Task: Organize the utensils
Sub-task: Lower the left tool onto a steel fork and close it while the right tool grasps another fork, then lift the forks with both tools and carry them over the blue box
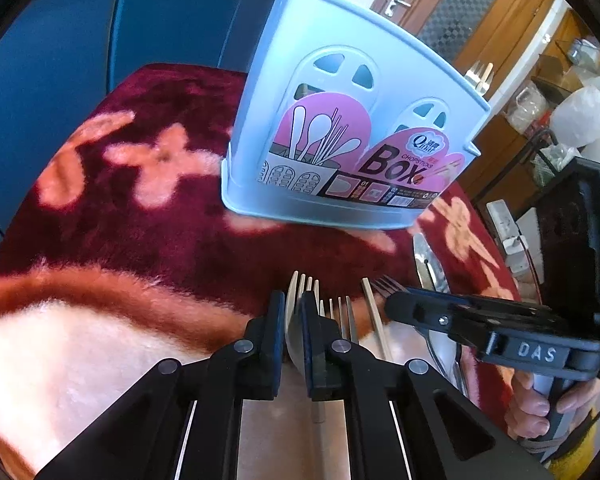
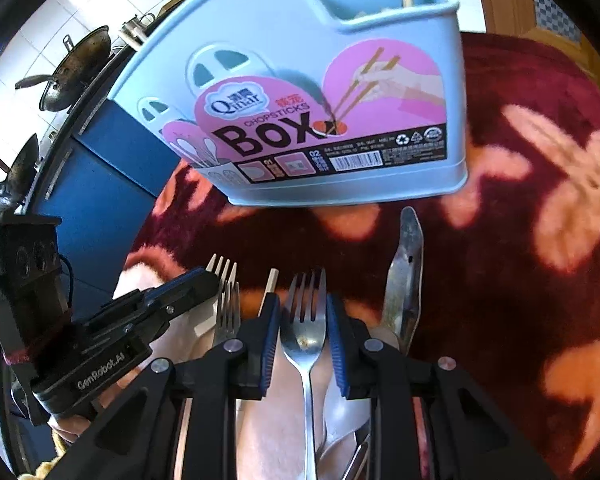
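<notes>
A light blue chopsticks box (image 1: pixel 352 120) stands on a red flowered blanket (image 1: pixel 140 208); it also shows in the right wrist view (image 2: pixel 312 92), with a chopstick in its right compartment. My left gripper (image 1: pixel 293 312) is shut on a pale fork (image 1: pixel 300 292). A metal fork (image 1: pixel 342 314), a chopstick (image 1: pixel 374 320) and a spoon (image 1: pixel 430 268) lie to its right. My right gripper (image 2: pixel 303 320) is open, its jaws on either side of a metal fork (image 2: pixel 306 332) that lies on the blanket. A metal spoon (image 2: pixel 406 280) lies to the right.
A blue cabinet (image 1: pixel 100 40) stands behind the blanket. A wooden door (image 1: pixel 460 8) and bags are at the far right. Woks (image 2: pixel 72 68) hang on a tiled wall at the left. Another fork (image 2: pixel 226 304) and a chopstick (image 2: pixel 270 284) lie between the grippers.
</notes>
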Tool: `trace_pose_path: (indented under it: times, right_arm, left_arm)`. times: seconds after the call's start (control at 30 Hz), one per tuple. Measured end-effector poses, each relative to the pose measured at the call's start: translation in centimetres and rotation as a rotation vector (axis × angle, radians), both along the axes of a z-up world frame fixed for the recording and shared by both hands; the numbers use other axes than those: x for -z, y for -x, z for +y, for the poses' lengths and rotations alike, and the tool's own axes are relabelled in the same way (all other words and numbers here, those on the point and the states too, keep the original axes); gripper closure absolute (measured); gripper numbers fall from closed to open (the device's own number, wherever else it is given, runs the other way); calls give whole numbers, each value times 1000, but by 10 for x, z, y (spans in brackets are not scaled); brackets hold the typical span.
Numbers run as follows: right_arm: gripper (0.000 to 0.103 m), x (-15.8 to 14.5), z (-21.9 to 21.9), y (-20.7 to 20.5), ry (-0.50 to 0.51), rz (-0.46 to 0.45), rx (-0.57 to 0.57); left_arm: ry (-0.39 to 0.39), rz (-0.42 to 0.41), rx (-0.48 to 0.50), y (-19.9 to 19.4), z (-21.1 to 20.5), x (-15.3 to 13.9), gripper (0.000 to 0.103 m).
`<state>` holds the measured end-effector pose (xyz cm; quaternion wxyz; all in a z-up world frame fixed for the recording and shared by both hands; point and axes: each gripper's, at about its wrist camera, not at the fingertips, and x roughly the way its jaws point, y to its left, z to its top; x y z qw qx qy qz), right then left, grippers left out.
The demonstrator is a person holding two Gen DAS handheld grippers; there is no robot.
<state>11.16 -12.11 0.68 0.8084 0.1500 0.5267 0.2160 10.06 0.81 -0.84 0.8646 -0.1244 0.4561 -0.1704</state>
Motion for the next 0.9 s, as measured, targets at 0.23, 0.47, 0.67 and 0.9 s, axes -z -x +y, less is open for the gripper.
trace_pose_path:
  times: [0.23, 0.47, 0.67, 0.9]
  right_arm:
    - [84, 4, -23, -4, -190, 85, -5]
    - [98, -3, -11, 11, -158, 39, -24]
    - [99, -33, -13, 41, -164, -102, 5]
    - [99, -65, -25, 75, -174, -256, 79]
  left_arm:
    - [12, -69, -13, 16, 5, -16, 102]
    - [30, -111, -23, 28, 8, -30, 102]
    - [24, -206, -32, 50, 11, -54, 102]
    - [49, -295, -33, 71, 11, -81, 102]
